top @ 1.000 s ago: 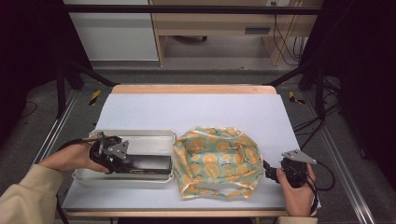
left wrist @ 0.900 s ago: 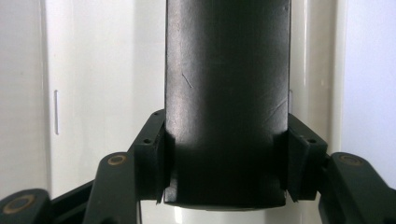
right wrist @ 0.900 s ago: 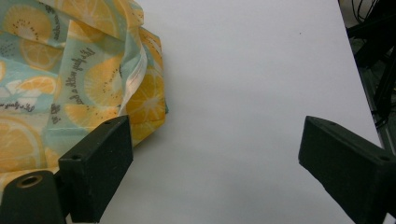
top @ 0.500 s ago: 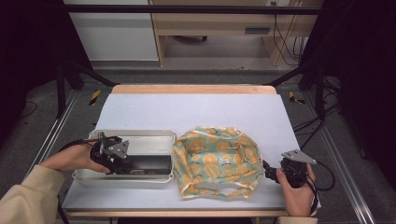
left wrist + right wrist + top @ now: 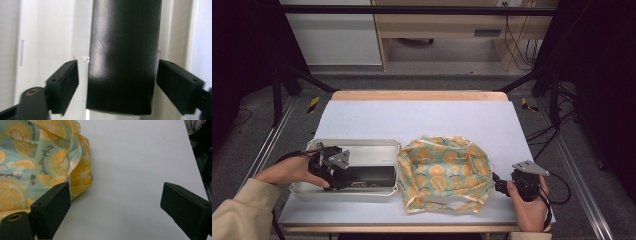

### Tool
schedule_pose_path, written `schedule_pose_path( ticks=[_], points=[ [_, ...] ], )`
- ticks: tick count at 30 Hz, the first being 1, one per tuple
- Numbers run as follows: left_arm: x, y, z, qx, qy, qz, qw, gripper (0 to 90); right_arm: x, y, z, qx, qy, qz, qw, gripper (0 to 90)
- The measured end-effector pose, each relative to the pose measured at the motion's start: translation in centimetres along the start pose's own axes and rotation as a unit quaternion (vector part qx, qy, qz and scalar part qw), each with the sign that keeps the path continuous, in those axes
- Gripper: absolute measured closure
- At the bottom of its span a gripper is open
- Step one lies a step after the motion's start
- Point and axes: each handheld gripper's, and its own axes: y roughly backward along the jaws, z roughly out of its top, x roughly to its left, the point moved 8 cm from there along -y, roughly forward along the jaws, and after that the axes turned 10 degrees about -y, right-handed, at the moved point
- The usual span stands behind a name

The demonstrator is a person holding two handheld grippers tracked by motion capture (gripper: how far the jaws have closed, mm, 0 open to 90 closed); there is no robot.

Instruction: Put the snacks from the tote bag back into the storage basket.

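Straddling a long black box [image 5: 123, 57], the left gripper [image 5: 117, 82] is hanging with jaws spread wide, a gap showing on either side, gripping nothing. Box is lying in the white tray [image 5: 362, 150], directly between these jaws. Right gripper [image 5: 113, 207] is resting equally wide open over bare white table [image 5: 140, 165], holding nothing. Orange-slice printed bag [image 5: 37, 160] is sitting just beside its left jaw, whether touching cannot be told.

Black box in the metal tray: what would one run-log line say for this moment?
left gripper: open, jaws astride long black box in shallow metal tray | right gripper: open, beside orange-print fabric bag | nothing gripped
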Motion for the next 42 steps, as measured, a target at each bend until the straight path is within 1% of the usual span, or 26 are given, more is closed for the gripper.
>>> schedule_pose_path(
  ticks=[2, 4, 5, 8, 11, 12, 14, 16, 17, 19, 22, 24, 25, 26, 28, 29, 30, 31, 32, 33, 34, 36, 37, 39, 40, 42],
  points=[
    [0.3, 0.5, 0.3, -0.012, 0.014, 0.012, 0.9998, 12.5, 0.0, 0.0, 0.0, -0.001, -0.001, 0.0, 1.0, 9.8],
    [0.4, 1.1, 0.6, -0.028, 0.028, 0.022, 0.999, 10.0, 0.0, 0.0, 0.0, -0.001, 0.001, 0.0, 1.0, 9.8],
    [0.5, 1.4, 0.8, -0.04, 0.037, 0.03, 0.9981, 9.7, 0.0, 0.1, 0.0, -0.001, 0.0, 0.0, 1.0, 9.7],
    [0.7, 2.1, 1.1, -0.054, 0.057, 0.049, 0.9957, 8.5, 0.0, 0.0, 0.0, -0.001, 0.0, 0.0, 1.0, 9.7],
    [1.1, 2.7, 1.7, -0.074, 0.085, 0.078, 0.9906, 8.4, 0.0, 0.0, 0.0, -0.001, 0.0, -0.001, 1.0, 9.7],
    [1.2, 2.7, 1.9, -0.082, 0.093, 0.082, 0.9889, 8.4, 0.0, 0.0, 0.0, -0.001, 0.001, -0.001, 1.0, 9.7],
    [1.3, 2.8, 2.4, -0.101, 0.113, 0.091, 0.9842, 8.4, 0.0, 0.1, 0.1, -0.002, 0.001, -0.001, 1.0, 9.7],
    [1.3, 2.9, 3.0, -0.118, 0.124, 0.097, 0.9805, 8.4, 0.0, 0.1, 0.0, -0.001, -0.001, 0.0, 1.0, 9.7],
    [1.3, 2.9, 3.4, -0.129, 0.134, 0.098, 0.9776, 8.3, 0.0, 0.1, 0.0, -0.001, -0.001, 0.0, 1.0, 9.8],
    [1.4, 2.9, 3.9, -0.138, 0.143, 0.105, 0.9743, 7.5, 0.0, 0.1, 0.1, -0.003, 0.001, -0.001, 1.0, 9.7],
    [1.8, 3.0, 4.4, -0.141, 0.158, 0.119, 0.97, 7.5, 0.0, 0.1, 0.1, -0.003, 0.0, -0.001, 1.0, 9.8],
    [2.2, 3.1, 4.8, -0.153, 0.176, 0.13, 0.9637, 7.5, 0.0, 0.1, 0.1, -0.004, 0.0, 0.0, 1.0, 9.7],
    [2.5, 3.2, 5.0, -0.159, 0.188, 0.136, 0.9597, 7.2, 0.0, 0.2, 0.1, -0.004, -0.001, 0.0, 1.0, 9.7],
    [2.7, 3.3, 5.1, -0.168, 0.205, 0.143, 0.9536, 6.3, 0.0, 0.2, 0.1, -0.004, -0.001, 0.0, 1.0, 9.7],
    [3.3, 3.4, 5.2, -0.175, 0.229, 0.156, 0.9449, 5.9, 0.0, 0.2, 0.1, -0.004, 0.0, 0.001, 1.0, 9.8],
    [3.6, 3.4, 5.1, -0.179, 0.242, 0.165, 0.9394, 5.9, 0.0, 0.1, 0.1, -0.004, 0.0, 0.001, 1.0, 9.7],
    [3.9, 3.6, 5.1, -0.185, 0.256, 0.173, 0.9328, 5.9, 0.0, 0.1, 0.1, -0.004, 0.002, 0.0, 1.0, 9.7],
    [4.1, 3.7, 5.0, -0.19, 0.262, 0.176, 0.9298, 6.0, 0.0, 0.1, 0.1, -0.004, 0.001, 0.001, 1.0, 9.7],
    [4.3, 3.8, 5.0, -0.196, 0.269, 0.178, 0.9261, 6.0, 0.0, 0.1, 0.1, -0.005, 0.001, 0.001, 1.0, 9.7],
    [4.4, 3.8, 5.0, -0.2, 0.273, 0.181, 0.9236, 6.0, 0.0, 0.1, 0.1, -0.004, 0.001, 0.001, 1.0, 9.7],
    [4.4, 3.9, 5.0, -0.202, 0.274, 0.182, 0.9227, 6.0, 0.0, 0.2, 0.1, -0.004, 0.0, 0.001, 1.0, 9.8],
    [4.4, 3.9, 5.0, -0.203, 0.274, 0.182, 0.9221, 6.0, -0.1, 0.2, 0.1, -0.004, 0.0, 0.0, 1.0, 9.7],
    [4.4, 3.9, 5.0, -0.203, 0.277, 0.186, 0.9207, 6.0, -0.1, 0.2, 0.1, -0.004, 0.0, 0.0, 1.0, 9.7],
    [4.4, 3.9, 4.9, -0.2, 0.278, 0.19, 0.92, 6.0, -0.1, 0.1, 0.1, -0.004, 0.001, 0.001, 1.0, 9.7],
    [4.3, 3.9, 4.8, -0.2, 0.281, 0.191, 0.9189, 6.0, 0.0, 0.2, 0.1, -0.004, -0.001, 0.001, 1.0, 9.7],
    [4.3, 3.9, 4.7, -0.199, 0.283, 0.194, 0.9179, 6.0, 0.0, 0.2, 0.1, -0.005, 0.0, 0.001, 1.0, 9.7]
  ],
)
